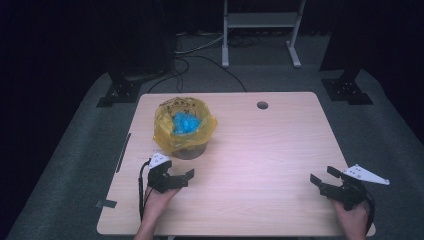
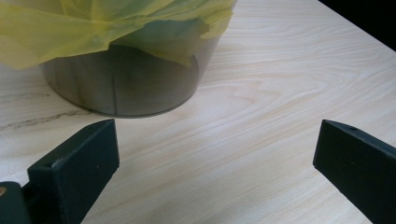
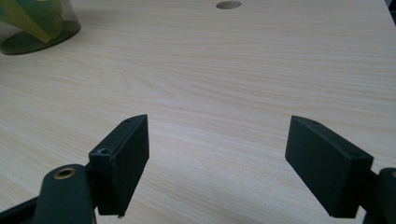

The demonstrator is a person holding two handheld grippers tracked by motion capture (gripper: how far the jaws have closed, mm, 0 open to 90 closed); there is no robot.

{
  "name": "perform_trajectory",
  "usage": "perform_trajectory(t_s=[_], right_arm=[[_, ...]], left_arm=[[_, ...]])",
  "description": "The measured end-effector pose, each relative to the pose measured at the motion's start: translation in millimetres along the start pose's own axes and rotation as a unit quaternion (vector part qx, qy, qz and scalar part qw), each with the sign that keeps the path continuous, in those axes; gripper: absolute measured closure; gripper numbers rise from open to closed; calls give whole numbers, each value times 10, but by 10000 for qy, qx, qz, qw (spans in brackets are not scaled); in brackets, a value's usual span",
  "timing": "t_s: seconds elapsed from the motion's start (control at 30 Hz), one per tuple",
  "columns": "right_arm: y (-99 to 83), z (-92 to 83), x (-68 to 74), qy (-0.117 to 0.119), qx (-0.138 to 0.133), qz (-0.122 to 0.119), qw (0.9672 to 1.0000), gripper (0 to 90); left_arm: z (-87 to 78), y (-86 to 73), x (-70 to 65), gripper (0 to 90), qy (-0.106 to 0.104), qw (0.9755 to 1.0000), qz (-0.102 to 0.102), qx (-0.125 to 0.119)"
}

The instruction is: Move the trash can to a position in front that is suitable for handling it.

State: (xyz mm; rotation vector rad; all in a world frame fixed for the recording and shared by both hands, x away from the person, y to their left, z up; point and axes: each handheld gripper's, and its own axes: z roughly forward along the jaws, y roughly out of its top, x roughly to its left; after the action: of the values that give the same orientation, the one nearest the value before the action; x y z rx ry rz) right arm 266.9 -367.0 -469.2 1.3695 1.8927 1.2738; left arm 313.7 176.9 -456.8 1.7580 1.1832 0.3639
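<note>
Yellow bag liner (image 1: 172,131), thin, slippery, crumpling over bin (image 2: 126,88); pinching its loose rim suits. Left tongs (image 1: 181,176) near bin and right tongs (image 1: 324,177) both gaping, empty.

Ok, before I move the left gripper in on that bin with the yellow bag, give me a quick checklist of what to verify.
1. Left gripper open: ok, jaws stand wide apart with nothing between them.
2. Right gripper open and out of the way: ok, it is at the table's right edge, far from the bin.
3. Path from left gripper to the bin: ok, bare table between them.
4. Bin upright: ok, its base sits flat on the table.
5. Yellow bag seated over the rim: ok, it drapes over the outside all round as far as the high view shows.
6. Blue item inside the bag: cannot tell what it is or how loosely it lies.
</note>
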Motion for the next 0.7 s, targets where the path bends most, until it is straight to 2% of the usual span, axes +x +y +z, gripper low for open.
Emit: perform_trajectory(t_s=[0.33,0.5,0.7], right_arm=[[-26,42,-27,58,110,34,9999,209],[-7,45,-7,54,106,27,9999,209],[10,71,31,35,161,-50,9999,209]], left_arm=[[-113,67,30,0,19,9998,-81,-155],[-232,148,62,0,51,9992,-164,-369],[-378,292,101,0,117,9980,-154,-596]])
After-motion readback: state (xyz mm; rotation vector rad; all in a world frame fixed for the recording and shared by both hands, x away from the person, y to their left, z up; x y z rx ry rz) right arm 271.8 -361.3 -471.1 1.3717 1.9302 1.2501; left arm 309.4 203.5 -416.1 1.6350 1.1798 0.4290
